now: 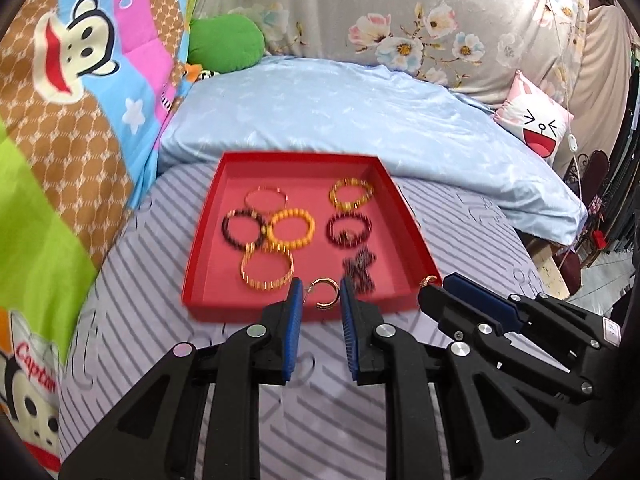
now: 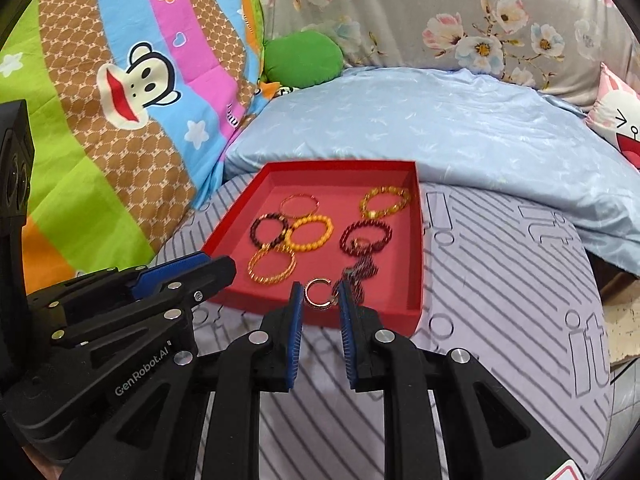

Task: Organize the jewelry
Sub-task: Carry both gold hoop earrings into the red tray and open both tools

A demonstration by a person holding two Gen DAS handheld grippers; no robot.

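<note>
A red tray (image 1: pixel 240 312) lies on the striped bed sheet and holds several bracelets: an orange bead one (image 1: pixel 291 229), a dark red one (image 1: pixel 349 229) and a gold link one (image 1: pixel 267 272) among them. My left gripper (image 1: pixel 321 286) is shut on a gold hoop earring (image 1: pixel 322 294), lifted over the tray's near wall. In the right wrist view my right gripper (image 2: pixel 320 288) is shut on a second gold hoop earring (image 2: pixel 318 292) above the tray (image 2: pixel 416 240). Each gripper shows beside the other: the right gripper (image 1: pixel 438 286) and the left gripper (image 2: pixel 216 262).
A light blue quilt (image 1: pixel 360 120) is bunched just behind the tray. A cartoon-print blanket (image 1: pixel 60 140) rises on the left, with a green cushion (image 1: pixel 224 42) behind. A pink cushion (image 1: pixel 538 120) sits at the far right. Striped sheet (image 2: pixel 500 280) stretches to the tray's right.
</note>
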